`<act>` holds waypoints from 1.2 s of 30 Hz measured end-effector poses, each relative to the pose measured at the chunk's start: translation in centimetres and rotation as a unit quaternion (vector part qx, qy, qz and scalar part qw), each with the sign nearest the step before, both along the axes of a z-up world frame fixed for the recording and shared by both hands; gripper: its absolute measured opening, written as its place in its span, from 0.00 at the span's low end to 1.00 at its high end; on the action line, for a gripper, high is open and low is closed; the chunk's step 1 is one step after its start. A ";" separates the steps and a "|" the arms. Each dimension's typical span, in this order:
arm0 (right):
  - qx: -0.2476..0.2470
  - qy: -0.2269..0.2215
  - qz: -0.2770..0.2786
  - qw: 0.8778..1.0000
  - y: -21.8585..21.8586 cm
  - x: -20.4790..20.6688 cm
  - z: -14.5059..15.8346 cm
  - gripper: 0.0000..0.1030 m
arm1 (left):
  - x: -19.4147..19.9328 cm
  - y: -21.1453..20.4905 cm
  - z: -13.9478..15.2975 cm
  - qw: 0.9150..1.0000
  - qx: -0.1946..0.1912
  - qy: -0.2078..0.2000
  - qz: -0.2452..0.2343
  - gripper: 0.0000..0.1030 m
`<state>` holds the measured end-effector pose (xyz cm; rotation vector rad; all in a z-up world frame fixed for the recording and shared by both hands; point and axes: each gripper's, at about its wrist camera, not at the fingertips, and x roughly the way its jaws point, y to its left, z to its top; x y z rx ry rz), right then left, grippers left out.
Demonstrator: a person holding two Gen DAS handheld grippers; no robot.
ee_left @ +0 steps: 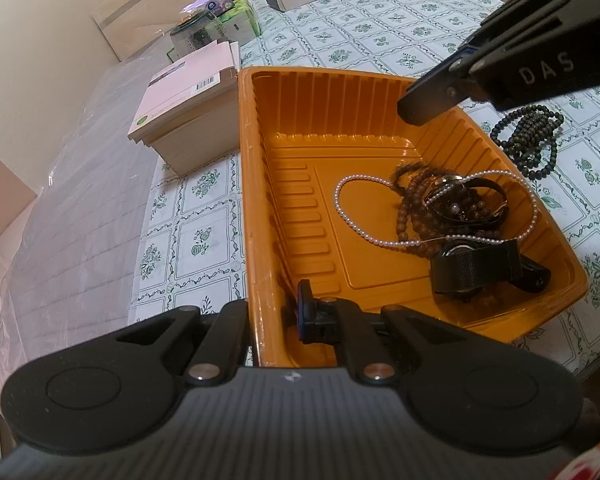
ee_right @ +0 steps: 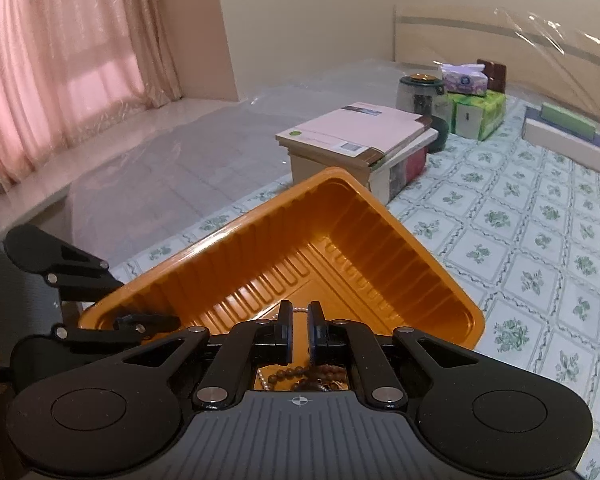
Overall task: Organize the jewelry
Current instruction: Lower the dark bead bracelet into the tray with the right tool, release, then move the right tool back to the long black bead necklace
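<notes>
Jewelry [ee_left: 452, 208] lay heaped in the orange tray [ee_left: 340, 92]; my left hand-held gripper [ee_left: 276, 316] pinched its wall to steady it, while my right hand-held gripper [ee_right: 299, 330] hung narrow, empty.

"DAS" on right gripper [ee_left: 414, 110] body

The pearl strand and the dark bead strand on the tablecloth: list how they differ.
The pearl strand is white with tiny beads; the dark bead strand is near-black with larger beads. The pearl strand lies inside the orange tray, draped over the watches and brown beads; the dark bead strand lies outside it on the tablecloth. The pearl strand spreads in one open loop; the dark one is bunched in coils. Both are beaded strands.
</notes>
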<state>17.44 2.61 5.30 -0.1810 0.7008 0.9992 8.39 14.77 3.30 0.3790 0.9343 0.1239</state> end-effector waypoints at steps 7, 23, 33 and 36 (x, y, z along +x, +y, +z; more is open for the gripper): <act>0.007 -0.004 -0.036 0.999 -2.1 0.5 0.3 0.12 | 0.0 0.0 0.0 1.000 0.000 0.000 0.000 0.05; -0.023 0.022 -0.206 0.978 -16.6 1.2 -3.5 0.48 | 0.0 0.1 0.1 1.000 0.003 -0.001 0.000 0.05; -0.056 0.029 -0.246 0.967 -20.7 1.4 -6.2 0.48 | 0.0 0.0 0.2 1.000 0.005 0.000 0.001 0.05; -0.043 0.054 -0.245 0.967 -20.6 2.6 -7.0 0.45 | 0.0 -0.1 0.2 1.000 0.008 0.001 0.001 0.05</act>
